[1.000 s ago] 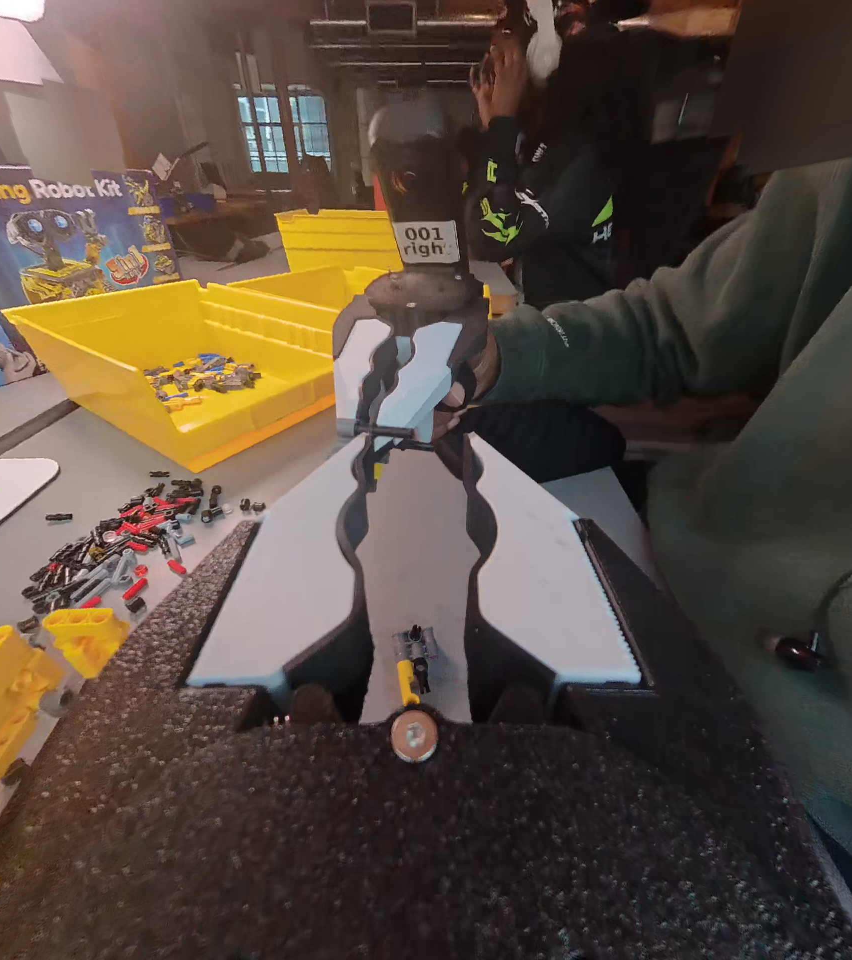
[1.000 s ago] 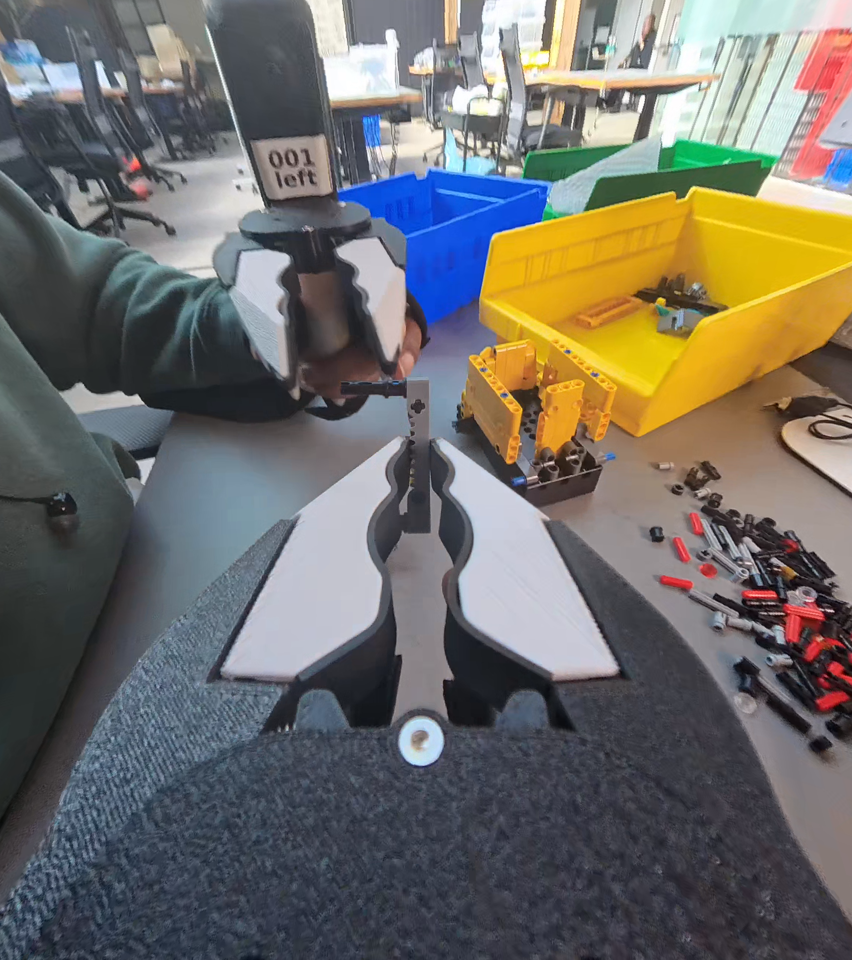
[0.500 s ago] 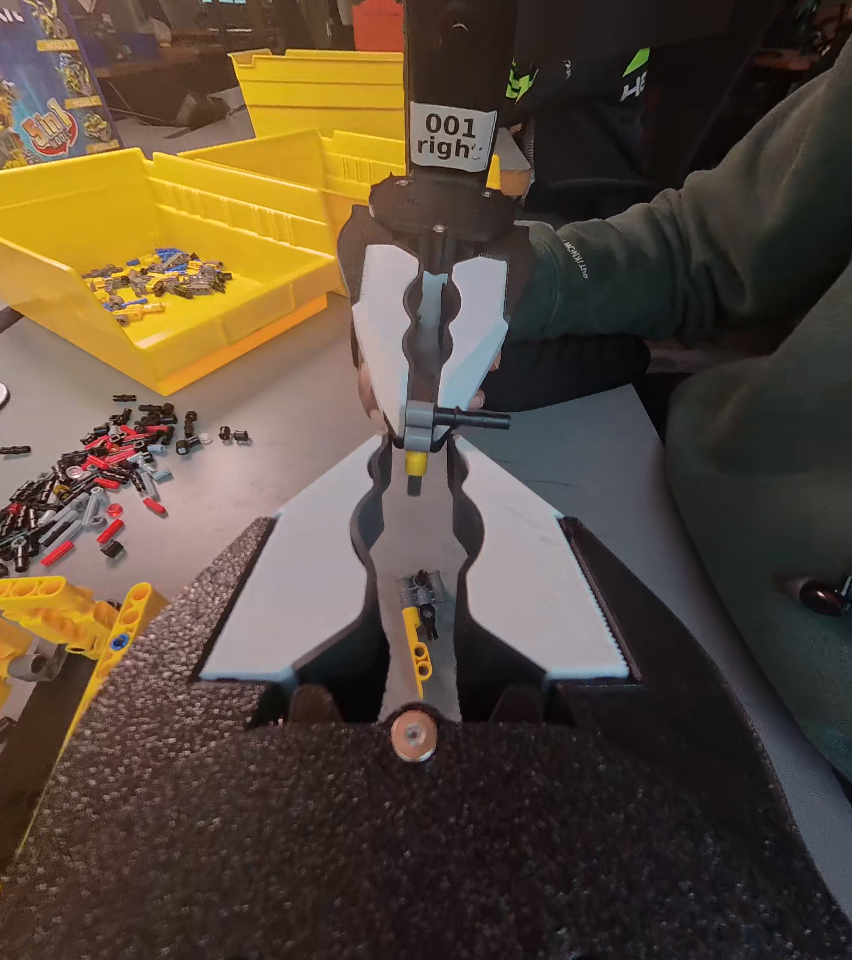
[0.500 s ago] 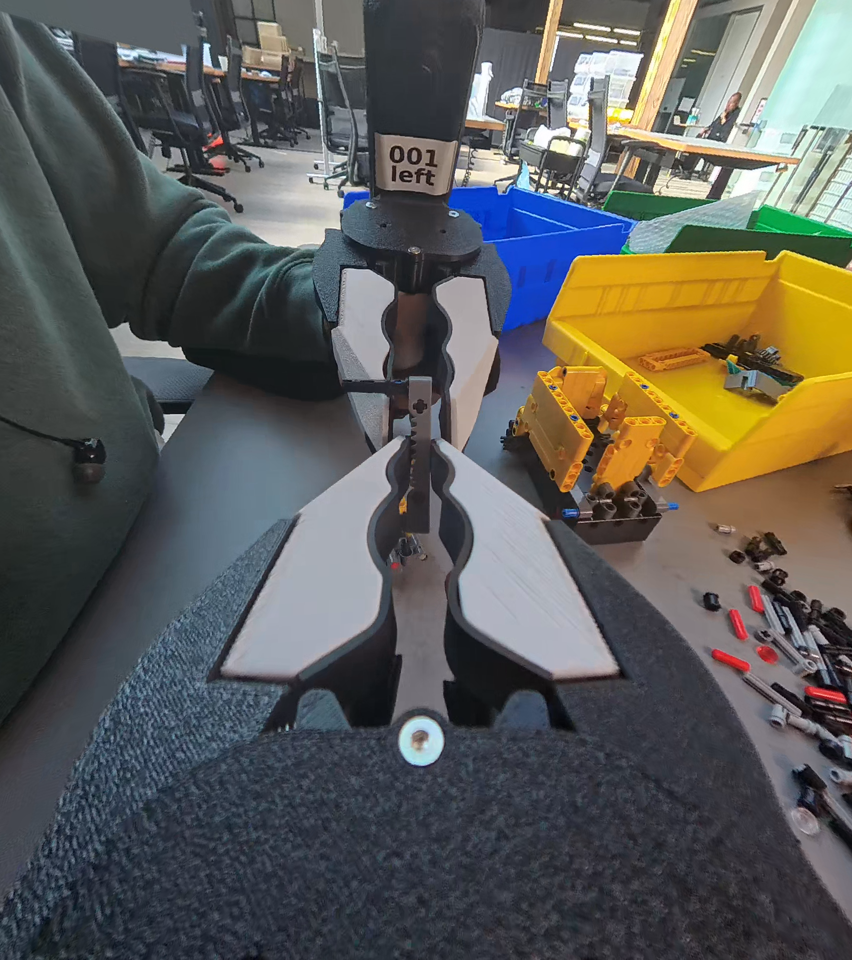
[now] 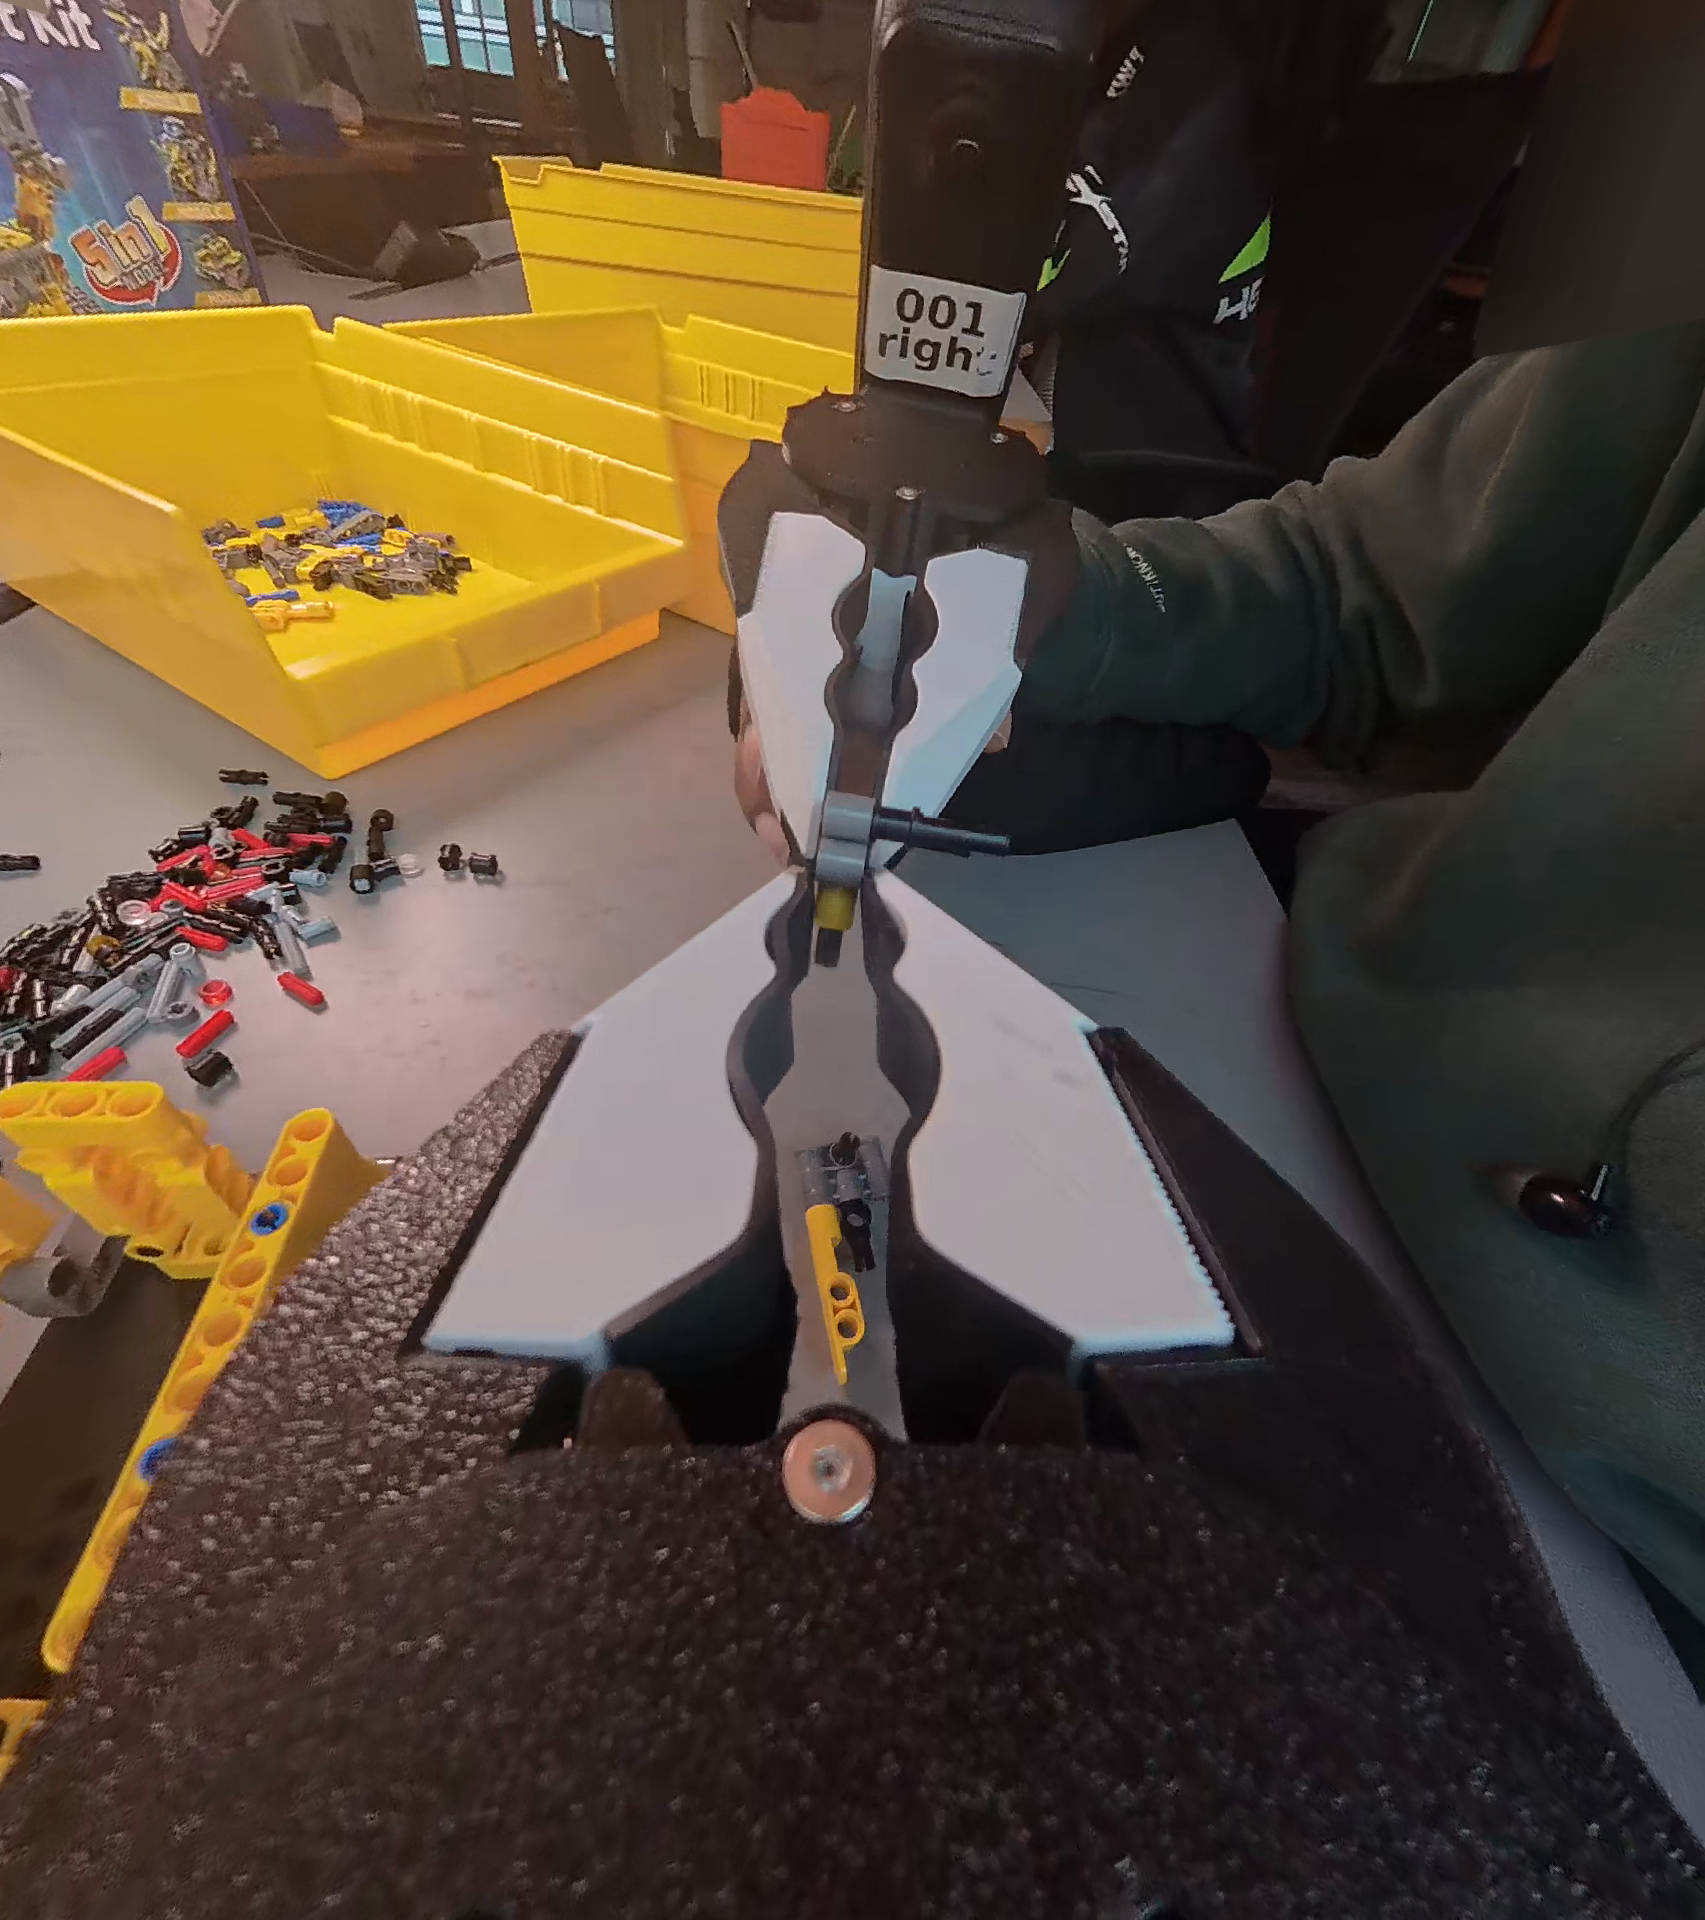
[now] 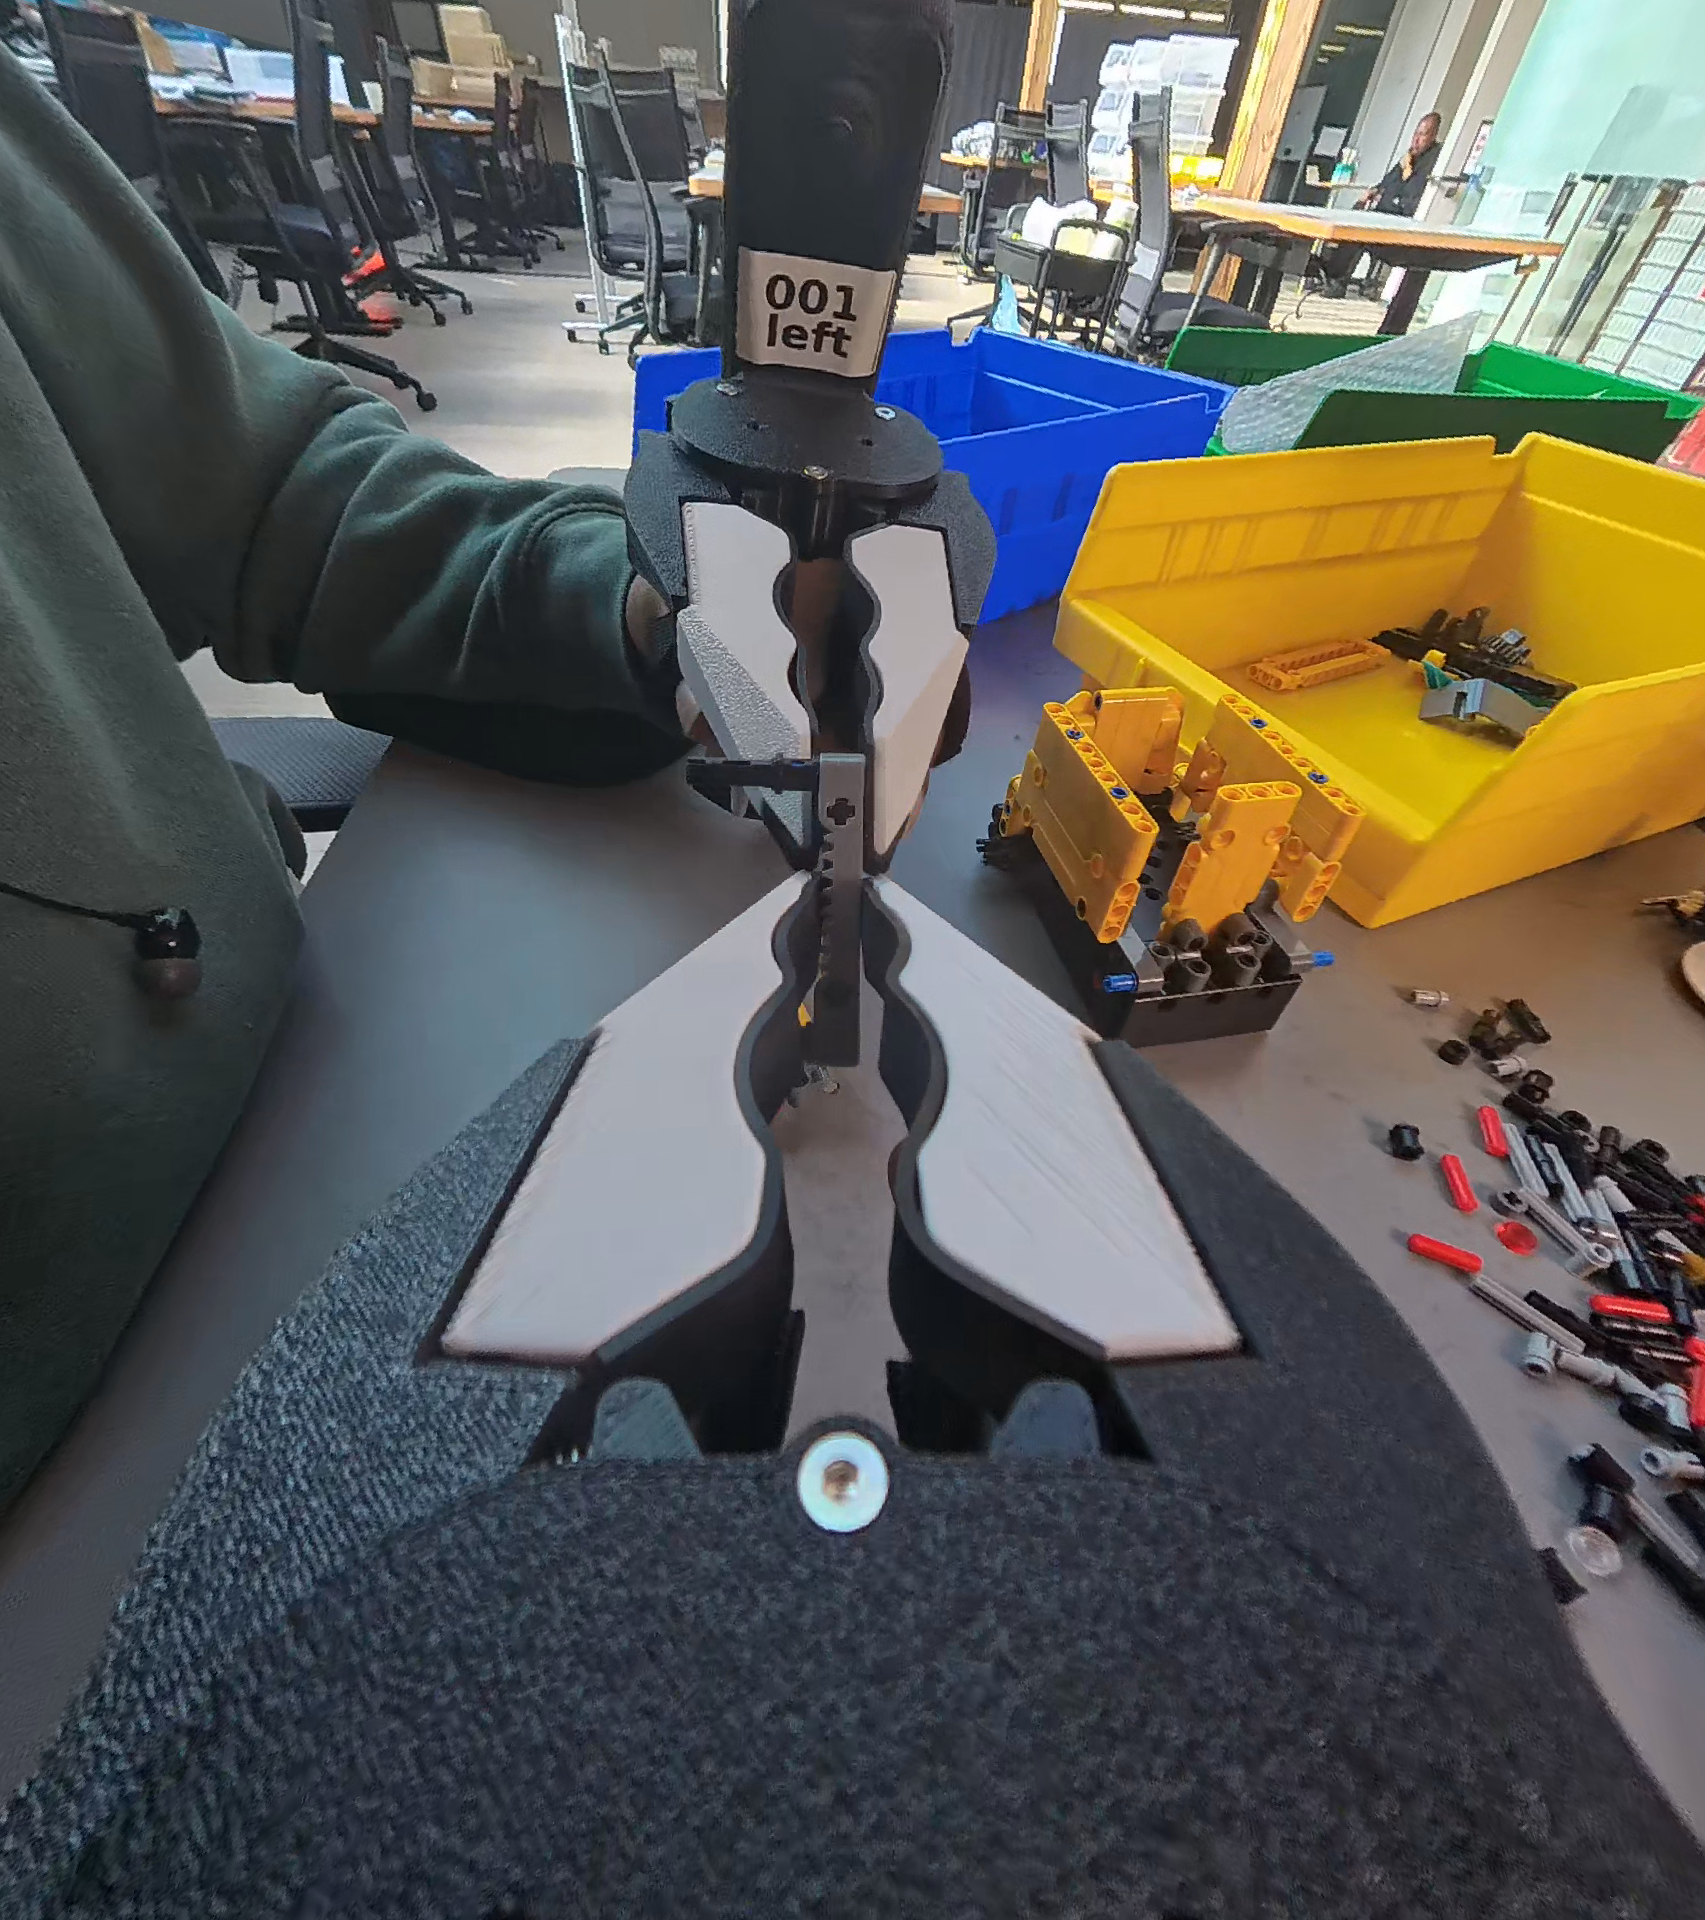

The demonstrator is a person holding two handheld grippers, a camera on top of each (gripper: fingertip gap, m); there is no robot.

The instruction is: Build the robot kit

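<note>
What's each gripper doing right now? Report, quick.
Left gripper: jaws nearly together around the far end of the grey toothed beam; grip cannot be told.
Right gripper: shut on the grey toothed beam.

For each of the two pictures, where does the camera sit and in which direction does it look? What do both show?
Left wrist view: sits on the left gripper, looks along its fingers at the right gripper, a yellow bin and the person's green sleeve.
Right wrist view: sits on the right gripper, looks at the left gripper, a blue bin and the yellow model.
Shared: both grippers meeting tip to tip around the grey beam, and the loose small parts.
</note>
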